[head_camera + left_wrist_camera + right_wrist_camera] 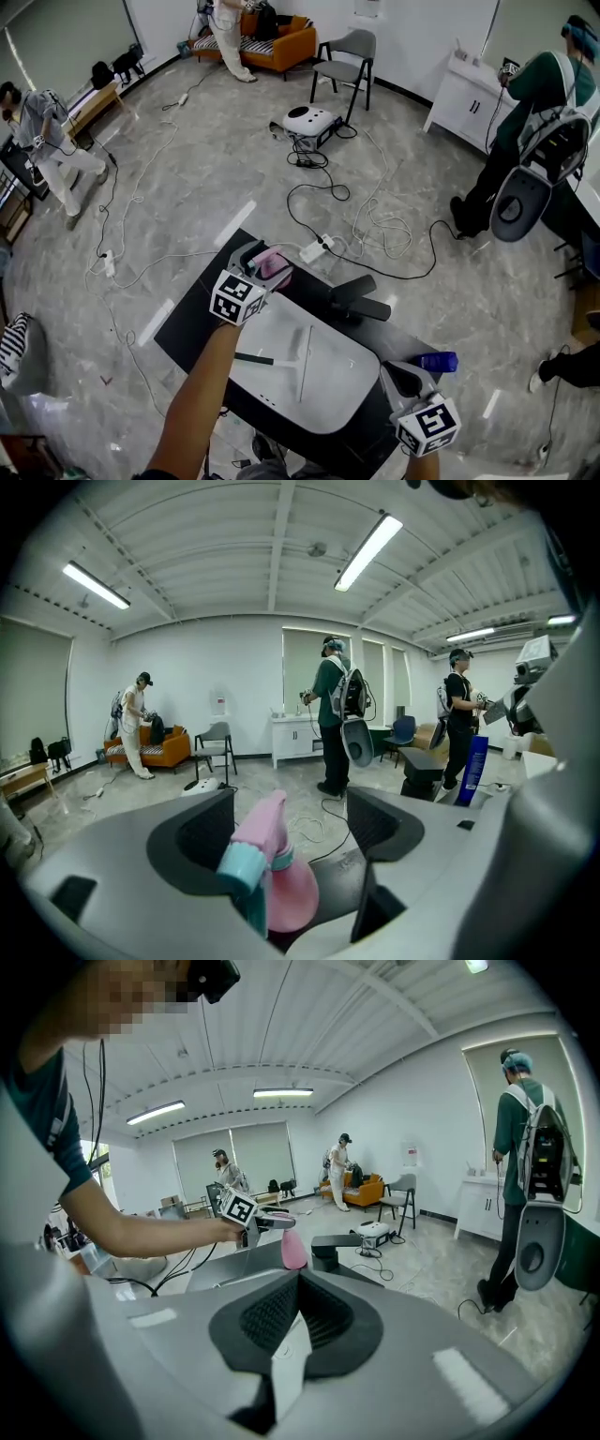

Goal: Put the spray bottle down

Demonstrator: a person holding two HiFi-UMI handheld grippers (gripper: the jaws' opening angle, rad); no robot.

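A pink spray bottle (275, 265) with a teal trigger stands at the far left corner of the black table (192, 328). In the left gripper view the bottle (272, 864) sits between the jaws of my left gripper (286, 822). It is close to the left jaw, and a clear gap separates it from the right jaw, so the gripper is open around it. The right gripper view shows the bottle (293, 1249) upright under the left gripper (246, 1215). My right gripper (401, 377) is at the table's near right, its jaws (298, 1283) shut with nothing in them.
A white tray (323, 384) with a thin tool on it fills the table's middle. A black device (361, 300) sits at the far edge, and a blue bottle (438, 361) is at the right. Cables (375, 234) trail on the floor. A person (534, 131) stands at the right.
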